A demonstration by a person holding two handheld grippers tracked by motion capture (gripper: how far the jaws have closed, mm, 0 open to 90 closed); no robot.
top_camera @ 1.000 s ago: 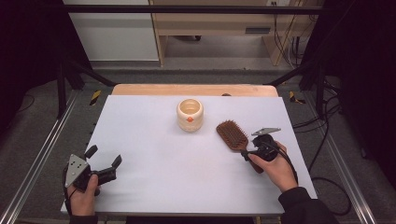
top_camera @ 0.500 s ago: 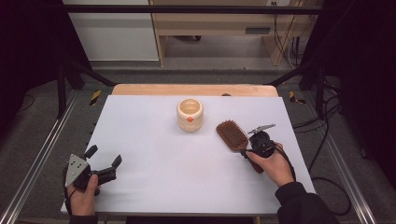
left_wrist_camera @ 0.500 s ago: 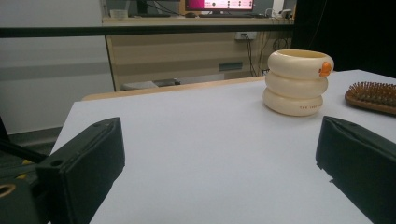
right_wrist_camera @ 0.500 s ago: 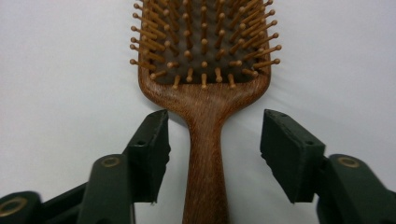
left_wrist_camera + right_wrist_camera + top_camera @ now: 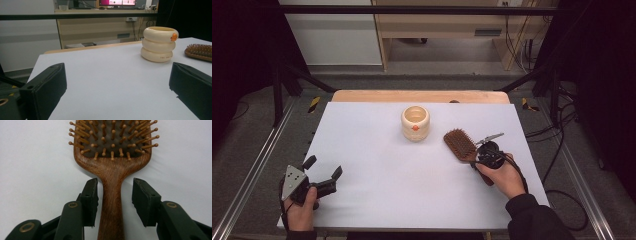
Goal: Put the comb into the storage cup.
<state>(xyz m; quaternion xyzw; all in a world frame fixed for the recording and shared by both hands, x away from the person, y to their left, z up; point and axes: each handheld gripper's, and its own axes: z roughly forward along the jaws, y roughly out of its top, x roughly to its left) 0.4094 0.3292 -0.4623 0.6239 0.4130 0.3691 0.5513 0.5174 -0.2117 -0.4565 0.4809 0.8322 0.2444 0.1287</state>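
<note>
Right of centre in the high view, the right gripper [image 5: 486,156] straddles the wooden hairbrush's [image 5: 460,144] handle, jaws narrowly apart on either side without touching, lined up to pinch it. The brush lies bristles-up on the white table [image 5: 377,170]. At lower left, the left gripper [image 5: 319,176] rests wide open, idle, facing the cream ringed cup [image 5: 159,44].

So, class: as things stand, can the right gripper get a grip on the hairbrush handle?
Probably yes. The right gripper is open, its jaws straddling the hairbrush handle with a gap on each side. Nothing lies between them, and the brush rests flat on the white table, so closing should catch it.
</note>
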